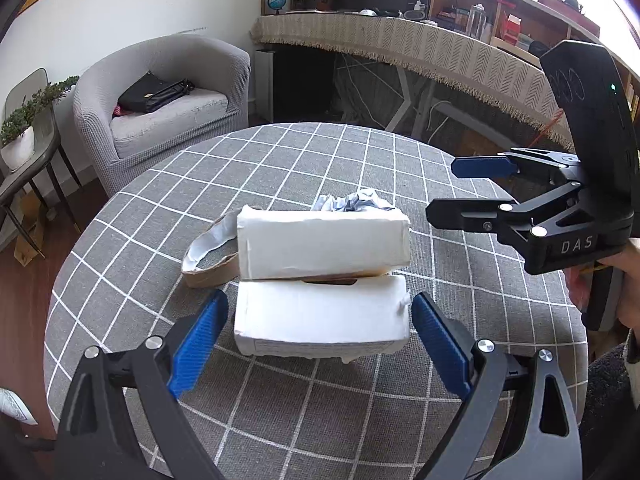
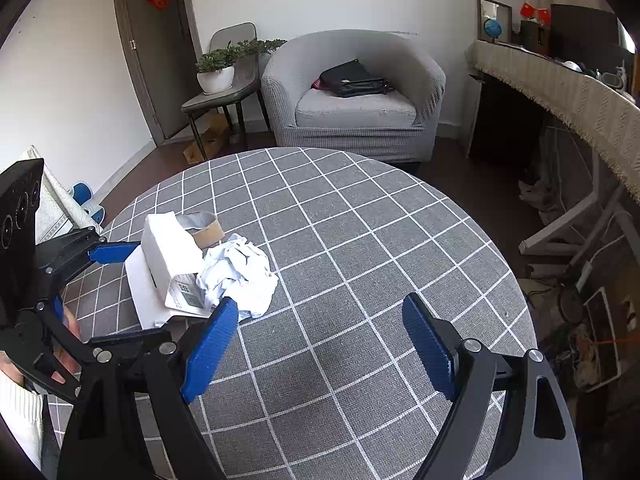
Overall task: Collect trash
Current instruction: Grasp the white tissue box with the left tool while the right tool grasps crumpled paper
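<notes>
Trash lies on a round table with a grey checked cloth (image 1: 304, 400). A flat white box (image 1: 320, 320) sits nearest in the left wrist view, with a second white box (image 1: 320, 240) resting tilted on its far edge. Behind them are a crumpled paper ball (image 1: 352, 202) and a cardboard strip loop (image 1: 208, 256). My left gripper (image 1: 320, 340) is open and straddles the near box, its blue pads just clear of the sides. My right gripper (image 2: 320, 340) is open over bare cloth, right of the paper ball (image 2: 240, 276), with nothing between its fingers.
A grey armchair (image 2: 356, 92) with a black bag stands beyond the table. A chair with a potted plant (image 2: 216, 68) is at its left. A long desk with a fringed cloth (image 1: 400, 44) runs along the right. A hand (image 1: 600, 280) holds the right gripper (image 1: 452, 188).
</notes>
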